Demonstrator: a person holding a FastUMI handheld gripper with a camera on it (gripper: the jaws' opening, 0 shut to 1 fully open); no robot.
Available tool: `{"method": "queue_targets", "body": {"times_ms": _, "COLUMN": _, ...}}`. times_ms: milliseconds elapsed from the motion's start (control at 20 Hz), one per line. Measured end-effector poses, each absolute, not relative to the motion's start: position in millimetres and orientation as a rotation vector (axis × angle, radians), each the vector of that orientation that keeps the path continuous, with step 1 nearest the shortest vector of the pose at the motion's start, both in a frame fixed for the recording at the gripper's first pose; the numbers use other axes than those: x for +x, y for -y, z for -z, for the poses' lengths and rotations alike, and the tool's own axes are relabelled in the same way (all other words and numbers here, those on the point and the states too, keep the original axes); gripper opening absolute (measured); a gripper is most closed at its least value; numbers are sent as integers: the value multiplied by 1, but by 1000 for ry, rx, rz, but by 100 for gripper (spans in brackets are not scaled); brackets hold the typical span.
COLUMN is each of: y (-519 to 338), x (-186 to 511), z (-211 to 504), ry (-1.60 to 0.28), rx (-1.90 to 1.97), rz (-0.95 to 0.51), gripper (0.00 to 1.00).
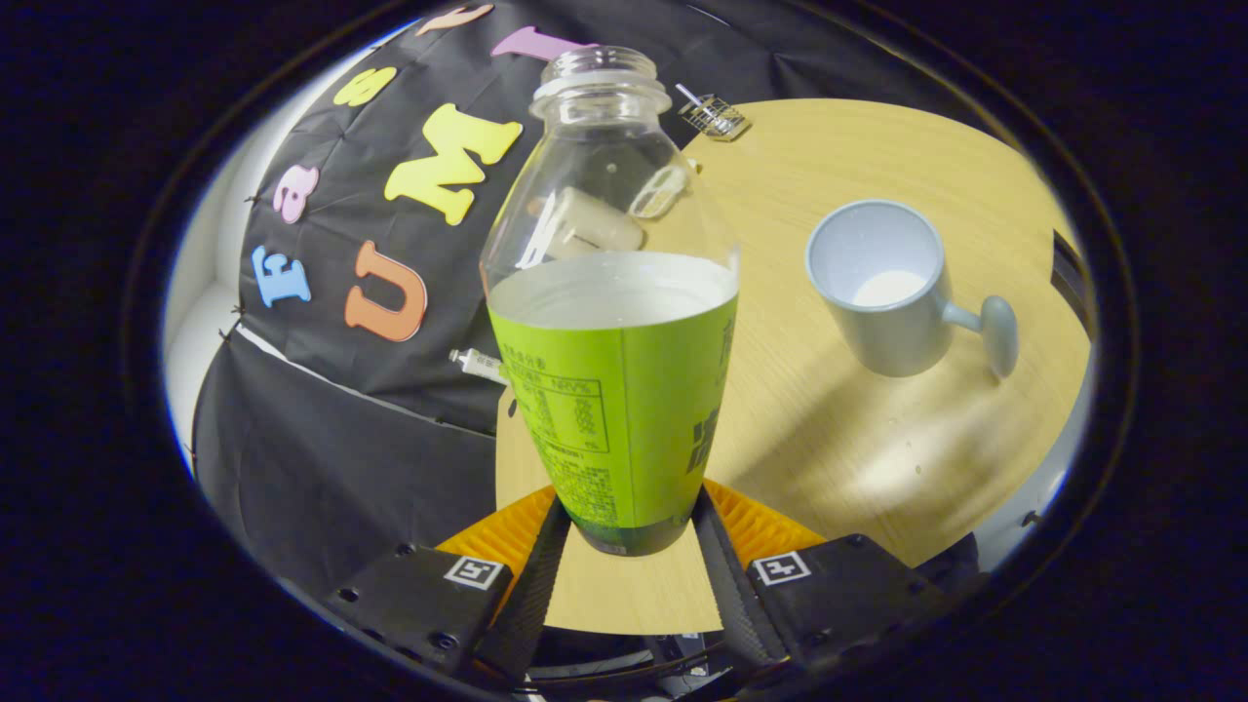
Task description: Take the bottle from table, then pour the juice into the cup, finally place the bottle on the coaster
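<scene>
The gripper (pixel 624 531) has both fingers (pixel 534 575) pressed against the lower body of the bottle (pixel 612 322), one on each side, so the bottle is clamped between them and lifted clear of the table (pixel 858 429), whose pale wood surface shows beneath its base. The bottle is clear plastic with a green label wrapped round its lower half; its cap is off, and the open neck points toward 12 o'clock, leaning slightly to the left. A whitish liquid fills it to about the top edge of the label, and the clear shoulder above that line is empty. The cup (pixel 892 288), a pale grey mug, stands on the table at roughly 2 o'clock from the bottle, well apart from it, with its handle turned away toward 4 o'clock; a small amount of white liquid lies in its bottom. Farther off, at about 1 o'clock beyond the bottle's neck, a small wire-mesh object (pixel 715 117) lies on the table near its far edge. At 9 o'clock from the bottle, a short metal fitting (pixel 478 365) juts from the black cloth wall (pixel 331 468) just beside the label.
</scene>
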State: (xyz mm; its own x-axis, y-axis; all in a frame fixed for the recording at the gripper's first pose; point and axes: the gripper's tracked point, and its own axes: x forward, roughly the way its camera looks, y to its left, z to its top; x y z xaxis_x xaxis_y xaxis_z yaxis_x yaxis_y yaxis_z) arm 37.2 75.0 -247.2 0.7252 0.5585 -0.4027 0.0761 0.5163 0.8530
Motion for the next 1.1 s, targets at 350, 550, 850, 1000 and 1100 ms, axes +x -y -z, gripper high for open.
{"method": "queue_targets", "body": {"times_ms": 350, "y": -86, "x": 36, "z": 244, "ry": -773, "rx": 1199, "rz": -386, "gripper": 78}}
{"method": "queue_targets", "body": {"times_ms": 550, "y": -88, "x": 33, "z": 238, "ry": -798, "rx": 1284, "rz": -402, "gripper": 78}}
{"method": "queue_targets", "body": {"times_ms": 850, "y": -89, "x": 32, "z": 226, "ry": -816, "rx": 1367, "rz": -414, "gripper": 78}}
{"method": "queue_targets", "body": {"times_ms": 1000, "y": -88, "x": 28, "z": 219, "ry": -823, "rx": 1437, "rz": -426, "gripper": 78}}
{"method": "queue_targets", "body": {"times_ms": 1100, "y": -88, "x": 26, "z": 218, "ry": -823, "rx": 1473, "rz": -437, "gripper": 78}}
